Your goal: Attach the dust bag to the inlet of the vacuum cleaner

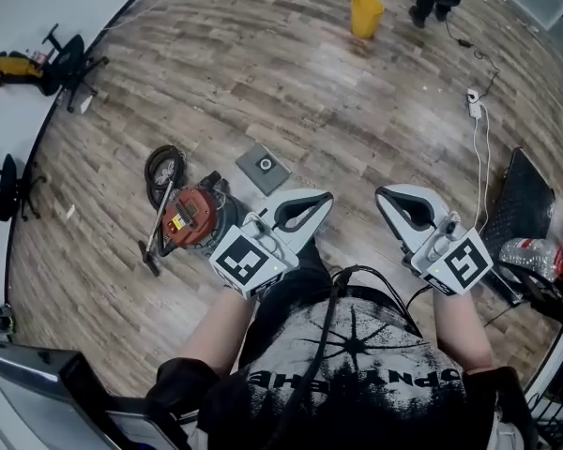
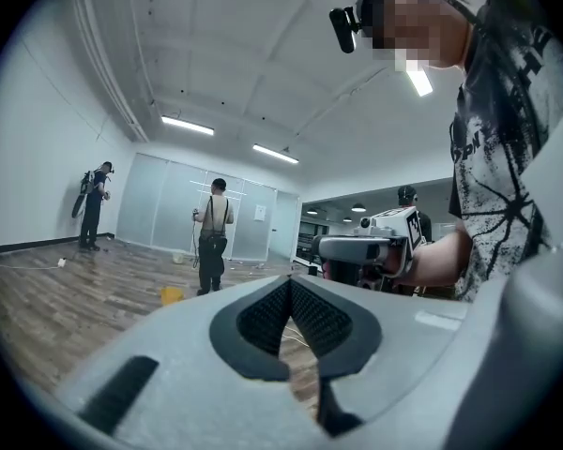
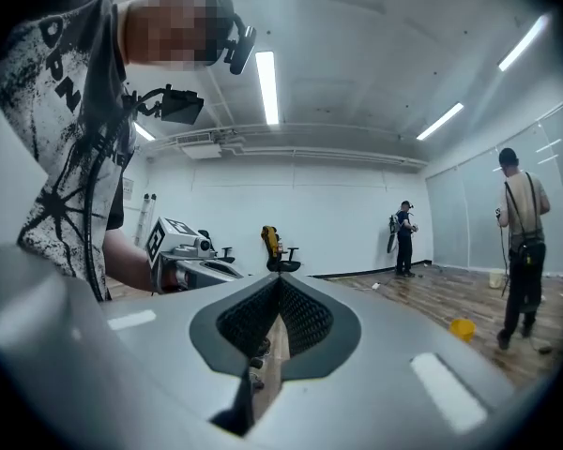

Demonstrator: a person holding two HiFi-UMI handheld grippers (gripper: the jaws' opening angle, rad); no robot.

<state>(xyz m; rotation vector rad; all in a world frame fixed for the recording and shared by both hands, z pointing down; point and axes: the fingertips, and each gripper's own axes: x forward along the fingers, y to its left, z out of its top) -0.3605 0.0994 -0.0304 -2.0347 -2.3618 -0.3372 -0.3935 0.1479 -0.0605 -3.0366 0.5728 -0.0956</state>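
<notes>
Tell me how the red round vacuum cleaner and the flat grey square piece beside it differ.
The red round vacuum cleaner is bulky; the flat grey square piece lies thin. The vacuum cleaner is red and black; the square piece is grey with a round hole. Both rest on the wood floor.
</notes>
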